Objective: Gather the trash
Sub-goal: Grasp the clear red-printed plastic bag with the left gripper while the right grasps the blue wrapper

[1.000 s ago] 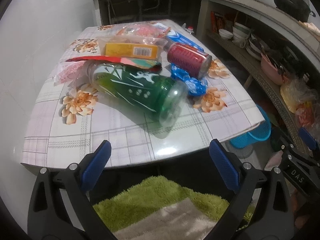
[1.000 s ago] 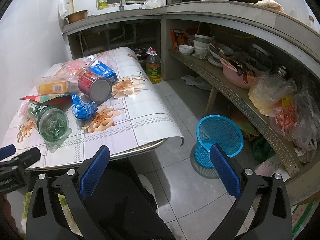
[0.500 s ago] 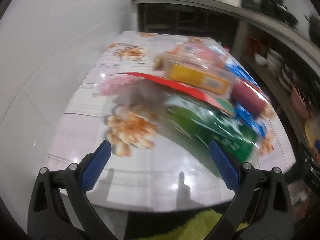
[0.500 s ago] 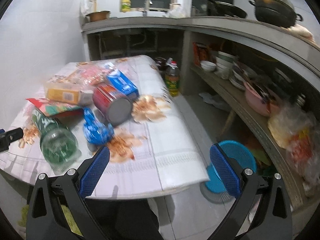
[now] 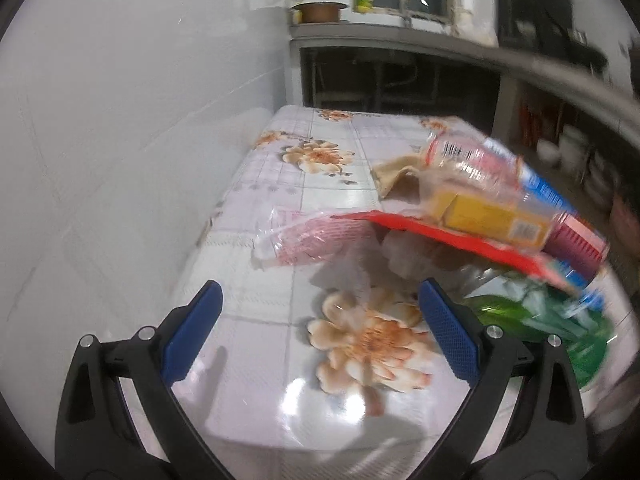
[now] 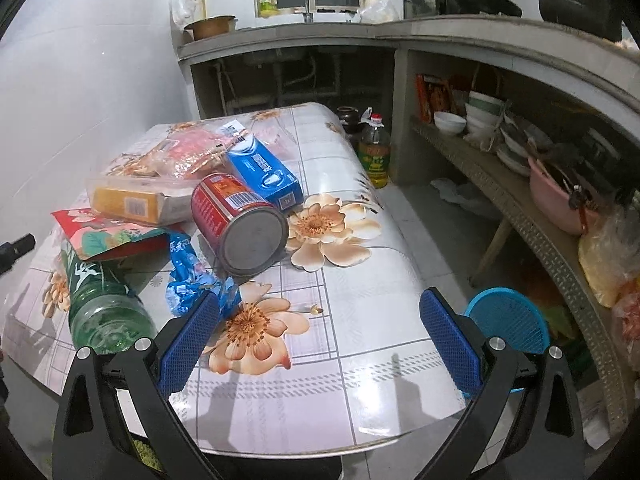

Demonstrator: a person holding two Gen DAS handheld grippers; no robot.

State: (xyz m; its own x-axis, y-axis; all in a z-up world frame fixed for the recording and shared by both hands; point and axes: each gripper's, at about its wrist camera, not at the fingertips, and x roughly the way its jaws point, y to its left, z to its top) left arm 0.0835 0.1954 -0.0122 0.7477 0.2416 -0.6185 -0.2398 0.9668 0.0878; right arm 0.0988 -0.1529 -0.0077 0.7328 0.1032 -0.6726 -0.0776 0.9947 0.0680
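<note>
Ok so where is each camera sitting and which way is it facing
Left wrist: on the left tongs, open, low over the table near the wall, facing the window.
Right wrist: on the right tongs, open, over the table's near edge, facing the counter; blue basket on the floor.
Shared: green bottle, red can.

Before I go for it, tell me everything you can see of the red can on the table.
The red can lies on its side on the flowered table, its dull grey metal end facing the right wrist camera. Its red label carries a white barcode. It looks undented. The blue carton sits right behind it, the yellow box alongside, and the crumpled blue wrapper just before it. Neither gripper touches it.
</note>
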